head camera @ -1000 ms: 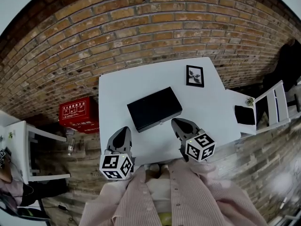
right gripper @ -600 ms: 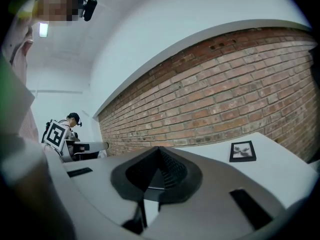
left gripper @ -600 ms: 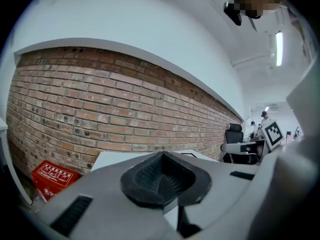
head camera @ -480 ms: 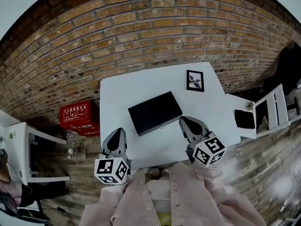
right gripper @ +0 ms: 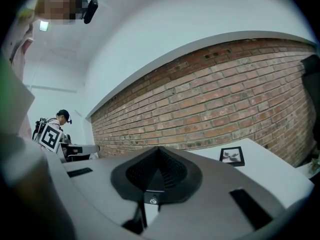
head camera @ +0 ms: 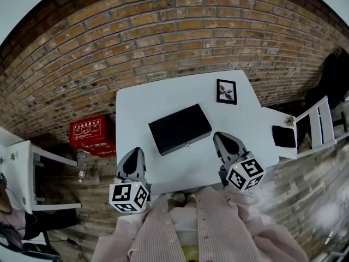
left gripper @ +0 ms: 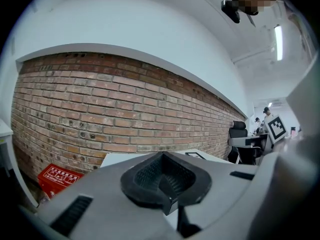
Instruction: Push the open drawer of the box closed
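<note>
The flat black box [head camera: 180, 128] lies in the middle of the white table [head camera: 163, 100], its long front edge turned toward me with a small pale handle on it. No drawer visibly sticks out of it. My left gripper [head camera: 133, 152] hovers at the table's near left edge, apart from the box, its jaws shut on nothing. My right gripper [head camera: 221, 136] hangs just right of the box's near right corner, not touching it, also shut and empty. In the left gripper view the left gripper [left gripper: 165, 184] shows closed pads, and in the right gripper view so does the right gripper [right gripper: 157, 176].
A small black picture frame [head camera: 226, 91] lies at the table's far right, and the picture frame [right gripper: 232, 156] shows again in the right gripper view. A brick wall [head camera: 163, 37] runs behind. A red box [head camera: 91, 134] sits on the floor left; white furniture [head camera: 311, 124] stands right.
Both grippers have drawn away from the box: the right one rose and shifted to the right, the left one slid left and back toward me. The box has not moved.
</note>
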Motion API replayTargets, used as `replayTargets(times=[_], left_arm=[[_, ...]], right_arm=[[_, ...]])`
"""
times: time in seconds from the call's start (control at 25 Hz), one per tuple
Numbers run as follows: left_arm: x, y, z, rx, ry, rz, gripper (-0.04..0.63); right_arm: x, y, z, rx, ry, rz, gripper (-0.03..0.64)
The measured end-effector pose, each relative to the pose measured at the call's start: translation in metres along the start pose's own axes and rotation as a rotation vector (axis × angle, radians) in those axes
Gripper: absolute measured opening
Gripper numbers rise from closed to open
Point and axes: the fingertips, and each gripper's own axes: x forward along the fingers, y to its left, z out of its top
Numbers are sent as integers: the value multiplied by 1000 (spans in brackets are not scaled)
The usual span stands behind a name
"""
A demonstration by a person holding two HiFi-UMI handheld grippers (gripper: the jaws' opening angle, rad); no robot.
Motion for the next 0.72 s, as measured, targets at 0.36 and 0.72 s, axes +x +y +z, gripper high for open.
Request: replayTargets(times=[0.36,0.72], left_arm=[[0,-2,-3,-11,7,-3,-6],[5,-6,-8,-14,24,-12,-5]], right_arm=[[-4,-6,0,3,-4,-19,3],[-8,-13,-2,11,1,-37,3]])
